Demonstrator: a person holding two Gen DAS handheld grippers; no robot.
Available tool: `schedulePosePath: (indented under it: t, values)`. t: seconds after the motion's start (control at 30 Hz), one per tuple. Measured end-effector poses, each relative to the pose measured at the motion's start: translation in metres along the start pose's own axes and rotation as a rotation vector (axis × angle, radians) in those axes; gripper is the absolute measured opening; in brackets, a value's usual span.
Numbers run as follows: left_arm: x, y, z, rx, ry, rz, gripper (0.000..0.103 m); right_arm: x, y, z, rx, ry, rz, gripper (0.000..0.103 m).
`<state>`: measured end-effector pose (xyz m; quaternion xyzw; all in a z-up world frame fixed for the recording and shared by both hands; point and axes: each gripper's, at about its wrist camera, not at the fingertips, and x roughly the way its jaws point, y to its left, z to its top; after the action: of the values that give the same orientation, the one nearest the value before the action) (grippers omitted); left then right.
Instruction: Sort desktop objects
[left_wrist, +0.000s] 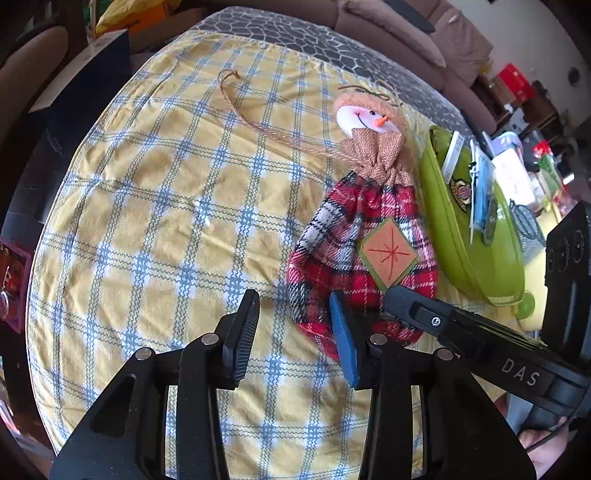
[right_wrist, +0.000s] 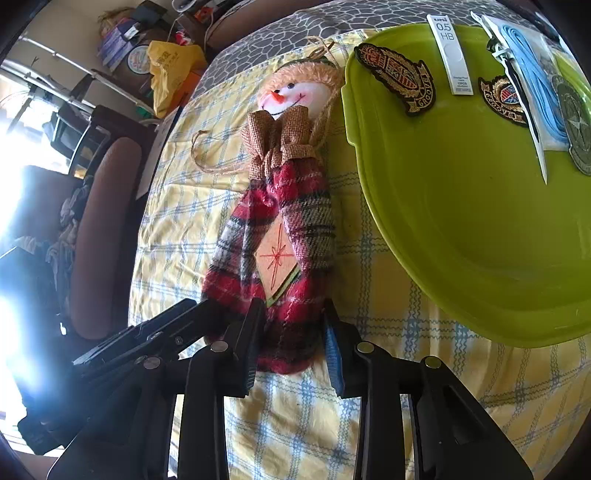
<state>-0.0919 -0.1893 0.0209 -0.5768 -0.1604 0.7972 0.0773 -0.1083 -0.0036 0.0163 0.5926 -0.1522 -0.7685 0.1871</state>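
Observation:
A snowman drawstring bag in red plaid lies on the yellow checked tablecloth, head towards the far side. My left gripper stands open at the bag's lower left corner. Its blue pad is against the cloth, while the black finger is clear of it. My right gripper is shut on the bag's bottom end, which is bunched between both pads. Its finger also shows in the left wrist view. To the right, a green tray holds embroidered patches, a lead refill case and a blue packet.
The bag's jute cord trails across the cloth to the far left. A dark box stands past the table's left edge. A brown sofa lies beyond the table, with cluttered shelves at the far right. The tray almost touches the bag.

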Motion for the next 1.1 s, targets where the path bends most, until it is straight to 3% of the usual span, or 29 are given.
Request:
schedulePosePath:
  t: [0.2,0.33,0.57,0.87,0.9,0.97,1.0,1.1]
  values:
    - [0.000,0.003,0.000,-0.028,0.008,-0.025,0.030,-0.029,0.017,0.017,-0.083,-0.094,-0.075,0.055]
    - [0.001,0.005,0.001,-0.042,0.012,-0.033,0.030,-0.034,0.029,0.042,-0.110,-0.105,-0.090,0.069]
    - [0.006,0.001,0.000,-0.010,0.024,-0.026,0.031,0.002,0.043,0.079,-0.116,-0.047,-0.136,0.069]
    - [0.011,-0.003,0.002,0.008,0.027,-0.026,0.031,0.044,0.053,0.093,-0.203,-0.028,-0.269,0.069]
    - [0.011,-0.004,0.002,0.010,0.026,-0.027,0.031,0.046,0.056,0.092,-0.223,-0.027,-0.295,0.066]
    - [0.012,-0.006,0.005,0.010,0.024,-0.035,0.025,0.050,0.060,0.087,-0.263,-0.030,-0.338,0.047]
    - [0.012,-0.005,0.005,0.009,0.024,-0.046,0.019,0.051,0.061,0.085,-0.289,-0.032,-0.361,0.047]
    - [0.008,-0.008,0.003,0.021,0.010,-0.048,0.016,0.049,0.060,0.081,-0.326,-0.049,-0.361,0.040]
